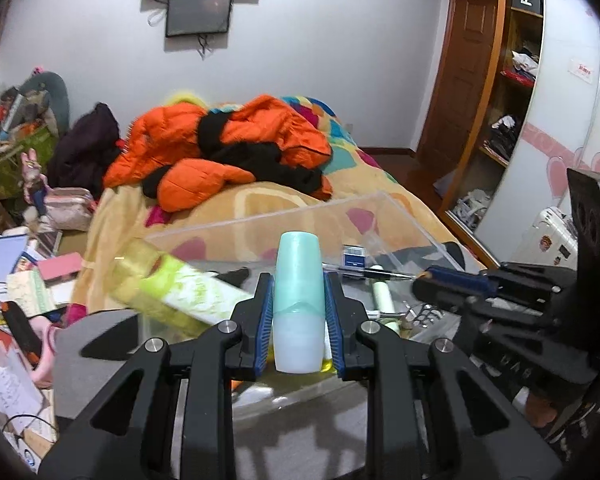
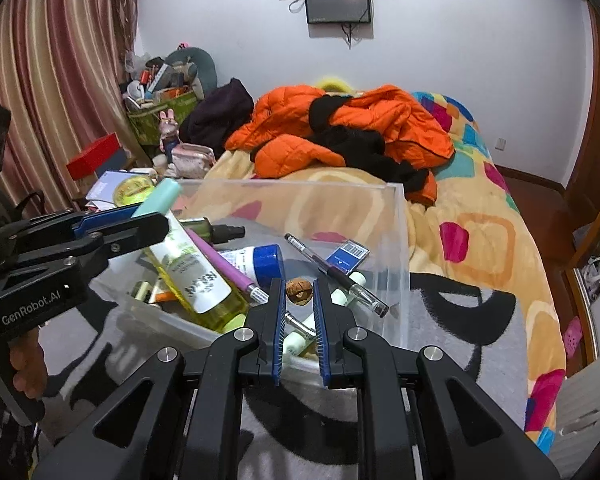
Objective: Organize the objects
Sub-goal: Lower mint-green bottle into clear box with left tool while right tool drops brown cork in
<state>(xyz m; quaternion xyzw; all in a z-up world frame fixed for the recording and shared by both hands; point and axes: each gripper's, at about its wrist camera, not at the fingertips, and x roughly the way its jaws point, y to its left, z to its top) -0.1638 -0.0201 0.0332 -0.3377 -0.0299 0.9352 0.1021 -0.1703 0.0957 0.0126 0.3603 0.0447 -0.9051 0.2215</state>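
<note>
My left gripper [image 1: 299,284] is shut on a pale teal bottle [image 1: 299,300], held upright over a clear plastic box [image 1: 260,224]. It also shows in the right wrist view [image 2: 140,220] with the teal bottle [image 2: 160,196] at the box's left side. My right gripper [image 2: 298,286] is shut on a small brown walnut [image 2: 299,290] above the clear box [image 2: 396,216]. Inside the box lie a yellow-green lotion bottle [image 2: 196,276], a blue-capped tube [image 2: 260,262], a purple pen [image 2: 224,260], a black pen [image 2: 332,272] and a blue card [image 2: 347,257].
The box stands on a grey and black mat [image 2: 460,320] on a bed with a colourful blanket [image 2: 480,232]. An orange jacket [image 2: 340,128] lies behind. Clutter of books and boxes [image 1: 16,272] fills the left side. A wardrobe [image 1: 500,100] stands at right.
</note>
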